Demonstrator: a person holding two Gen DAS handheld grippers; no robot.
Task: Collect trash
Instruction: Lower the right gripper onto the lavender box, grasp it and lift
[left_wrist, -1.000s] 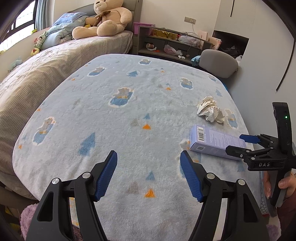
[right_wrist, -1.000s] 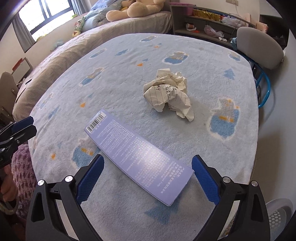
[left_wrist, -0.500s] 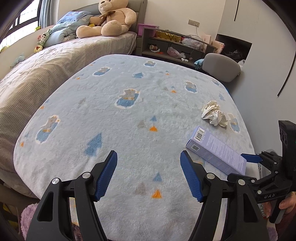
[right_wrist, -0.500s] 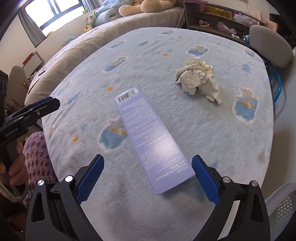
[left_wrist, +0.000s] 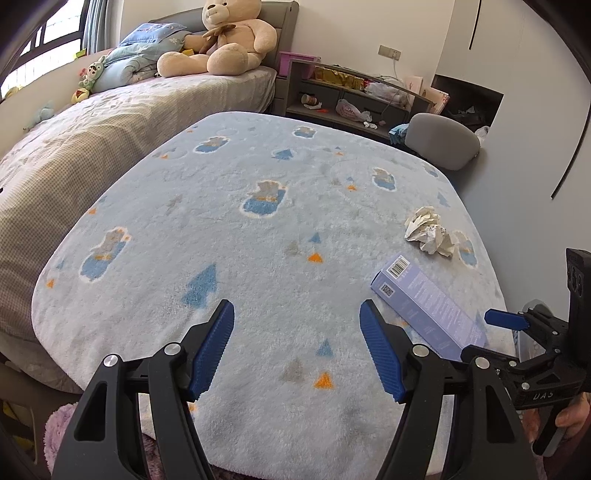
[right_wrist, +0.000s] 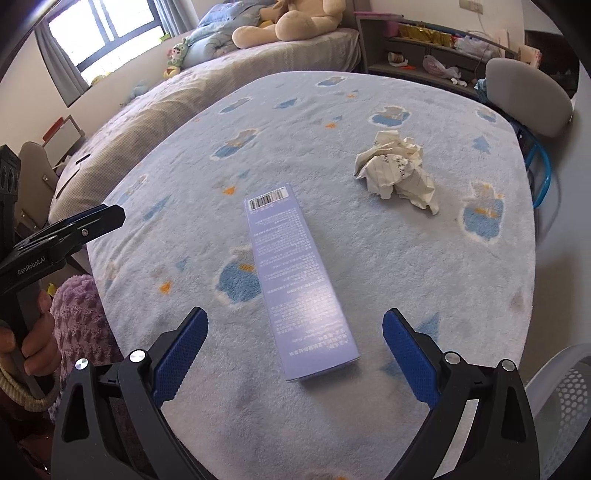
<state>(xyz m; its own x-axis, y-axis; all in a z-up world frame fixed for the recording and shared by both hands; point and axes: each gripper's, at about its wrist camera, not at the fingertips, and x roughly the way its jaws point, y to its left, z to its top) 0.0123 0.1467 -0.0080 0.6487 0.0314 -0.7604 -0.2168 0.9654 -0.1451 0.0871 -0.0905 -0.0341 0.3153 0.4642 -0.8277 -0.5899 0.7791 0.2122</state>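
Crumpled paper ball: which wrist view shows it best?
The right wrist view: the crumpled paper ball lies closer there, with handwriting and ruled lines legible, beyond the purple box. In the left wrist view it is small and off to the right, near the blanket's edge.

Blanket (right_wrist: 369, 258): pale blue fleece, deep matt pile, printed figures. Lavender box (right_wrist: 301, 284): smooth card, slight sheen. Crumpled paper (right_wrist: 400, 173): matt, lined, creased. Right gripper (right_wrist: 295, 354): matt black plastic, blue textured pads, bright metal pins. Sleeve (right_wrist: 79, 317): purple, knobbly, probably knit. Bedspread (left_wrist: 74, 147): woven, fine check.
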